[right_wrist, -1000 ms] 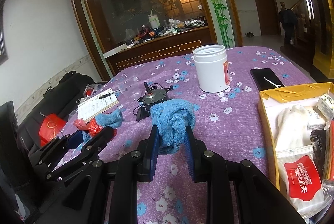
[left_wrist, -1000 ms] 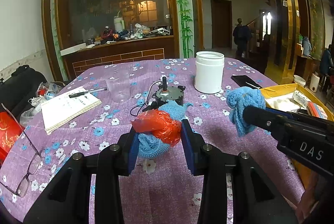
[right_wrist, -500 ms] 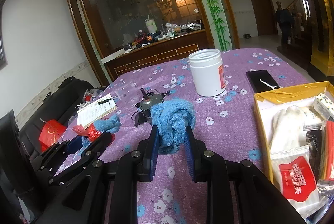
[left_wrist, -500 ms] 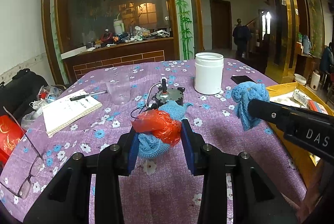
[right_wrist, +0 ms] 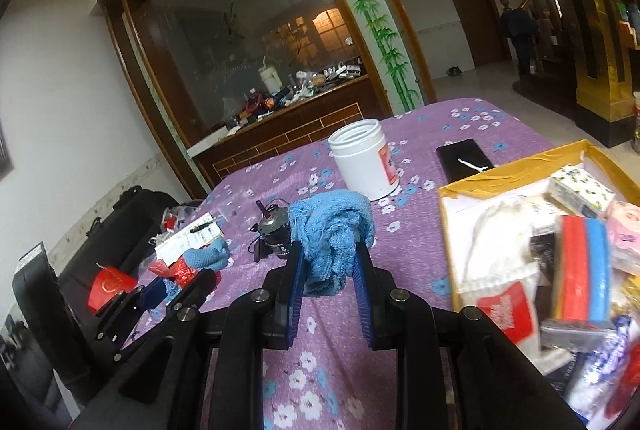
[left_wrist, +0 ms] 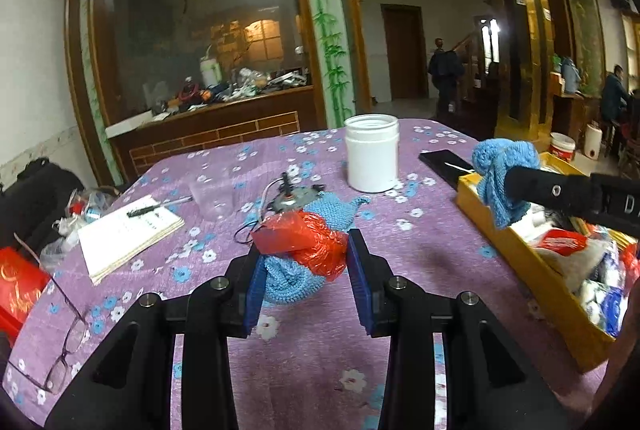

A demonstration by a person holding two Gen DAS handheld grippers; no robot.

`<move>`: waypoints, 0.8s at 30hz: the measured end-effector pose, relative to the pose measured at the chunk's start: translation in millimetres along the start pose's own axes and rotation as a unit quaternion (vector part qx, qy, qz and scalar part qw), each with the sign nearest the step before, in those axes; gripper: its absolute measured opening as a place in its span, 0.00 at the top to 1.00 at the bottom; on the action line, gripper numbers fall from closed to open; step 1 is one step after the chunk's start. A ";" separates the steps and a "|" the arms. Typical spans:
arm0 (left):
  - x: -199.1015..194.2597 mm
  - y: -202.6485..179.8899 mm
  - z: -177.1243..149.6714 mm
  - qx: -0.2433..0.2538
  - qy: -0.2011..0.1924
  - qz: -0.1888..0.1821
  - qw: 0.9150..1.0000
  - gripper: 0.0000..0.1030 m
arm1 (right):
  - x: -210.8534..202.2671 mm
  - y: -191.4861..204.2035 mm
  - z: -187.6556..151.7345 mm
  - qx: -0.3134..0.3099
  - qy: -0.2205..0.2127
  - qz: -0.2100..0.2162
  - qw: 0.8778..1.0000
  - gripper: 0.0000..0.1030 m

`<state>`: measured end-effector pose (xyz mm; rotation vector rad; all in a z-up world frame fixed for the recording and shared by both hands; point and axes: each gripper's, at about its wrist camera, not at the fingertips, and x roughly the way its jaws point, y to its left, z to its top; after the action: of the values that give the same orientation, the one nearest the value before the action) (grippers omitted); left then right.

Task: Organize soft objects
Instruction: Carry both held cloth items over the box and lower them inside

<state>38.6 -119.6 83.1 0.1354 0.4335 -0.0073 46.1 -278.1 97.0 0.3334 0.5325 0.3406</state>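
A purple tablecloth [left_wrist: 312, 382] printed with small white and blue flowers covers the table. The left gripper [left_wrist: 306, 262], black with blue pads, holds a light blue knitted cloth [left_wrist: 286, 280] wrapped in crinkled red plastic [left_wrist: 308, 242]. The right gripper [right_wrist: 326, 272], also black with blue pads, holds a second light blue knitted cloth [right_wrist: 330, 230]. A plain white jar [left_wrist: 372, 157] has a red label visible in the right wrist view. A yellow box [left_wrist: 516, 254] contains white, red, blue and pink items. A black phone [right_wrist: 464, 157] lies nearby. A white notebook [left_wrist: 128, 234] carries a black pen [left_wrist: 154, 205]. A green bamboo pattern [left_wrist: 324, 29] runs up a pale pillar.
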 end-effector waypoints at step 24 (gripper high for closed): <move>-29.0 -117.5 18.0 0.102 -0.023 -0.053 0.993 0.66 | -89.1 -92.5 2.4 0.066 -0.058 -0.030 0.996 0.77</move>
<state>15.6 -239.1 96.3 0.3135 0.3930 -0.1595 -3.6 -396.5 101.3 0.4605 0.4508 0.2267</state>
